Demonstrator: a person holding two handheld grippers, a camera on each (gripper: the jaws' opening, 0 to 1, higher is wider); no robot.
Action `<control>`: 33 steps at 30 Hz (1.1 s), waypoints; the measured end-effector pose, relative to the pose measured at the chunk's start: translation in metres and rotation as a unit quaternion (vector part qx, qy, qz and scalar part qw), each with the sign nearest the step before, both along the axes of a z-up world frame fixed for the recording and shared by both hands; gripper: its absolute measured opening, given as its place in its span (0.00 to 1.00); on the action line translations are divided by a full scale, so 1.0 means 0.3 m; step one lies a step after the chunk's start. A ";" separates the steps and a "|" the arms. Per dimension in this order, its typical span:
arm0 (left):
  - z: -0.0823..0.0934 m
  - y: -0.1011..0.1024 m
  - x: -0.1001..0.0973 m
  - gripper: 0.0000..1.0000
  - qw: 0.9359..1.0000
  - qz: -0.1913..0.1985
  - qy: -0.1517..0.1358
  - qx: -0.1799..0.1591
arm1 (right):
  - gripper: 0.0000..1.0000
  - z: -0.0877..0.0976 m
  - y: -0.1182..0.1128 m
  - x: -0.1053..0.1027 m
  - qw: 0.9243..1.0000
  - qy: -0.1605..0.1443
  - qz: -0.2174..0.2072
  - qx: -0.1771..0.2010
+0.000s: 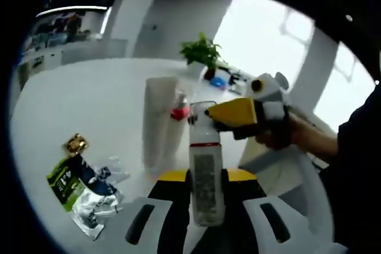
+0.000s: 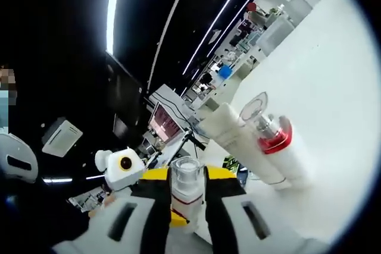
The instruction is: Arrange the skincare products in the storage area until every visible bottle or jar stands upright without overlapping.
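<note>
A clear bottle [image 1: 206, 179] with a white label stands at lower centre of the left gripper view, pinched between the left gripper [image 1: 206, 203] jaws. Its clear cap [image 2: 185, 173] sits low and centre in the right gripper view, clamped by the right gripper [image 2: 186, 203], which enters the left gripper view from the right at the bottle's top. Just behind, at frame centre, stands a tall white tube [image 1: 159, 120] beside a red-collared bottle [image 1: 180, 111]. On the white table [image 1: 89, 105] at lower left lie 2 sachets [image 1: 80, 191] and a gold-wrapped item [image 1: 75, 144].
</note>
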State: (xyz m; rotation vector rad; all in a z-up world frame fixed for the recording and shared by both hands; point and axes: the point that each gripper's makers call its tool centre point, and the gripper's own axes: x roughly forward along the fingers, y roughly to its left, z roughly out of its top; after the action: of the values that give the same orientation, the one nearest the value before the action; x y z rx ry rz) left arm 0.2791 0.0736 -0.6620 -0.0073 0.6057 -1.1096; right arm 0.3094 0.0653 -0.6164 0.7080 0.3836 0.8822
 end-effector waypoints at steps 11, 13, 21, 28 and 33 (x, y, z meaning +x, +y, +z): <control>-0.027 -0.005 0.014 0.24 0.999 -0.013 -0.035 0.035 | 0.19 -0.006 0.001 -0.005 0.992 -0.073 0.009 -0.101; -0.039 0.001 0.018 0.26 0.998 -0.012 -0.035 0.044 | 0.19 -0.010 -0.002 -0.006 0.990 -0.080 0.010 -0.116; -0.066 0.017 0.016 0.25 0.997 -0.013 -0.036 0.065 | 0.19 -0.070 -0.044 0.008 0.967 -0.136 0.016 -0.215; -0.095 -0.006 0.040 0.24 0.995 -0.021 -0.051 0.086 | 0.18 -0.108 -0.047 0.010 0.957 -0.151 0.026 -0.248; -0.117 -0.040 0.051 0.25 0.993 -0.039 -0.057 0.100 | 0.18 -0.109 -0.049 0.016 0.950 -0.168 0.035 -0.260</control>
State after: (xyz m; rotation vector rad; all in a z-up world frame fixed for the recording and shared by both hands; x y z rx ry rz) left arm 0.2944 0.0615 -0.6971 0.2530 0.6171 -1.1124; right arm 0.3143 0.0507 -0.6490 0.0530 0.3174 0.8991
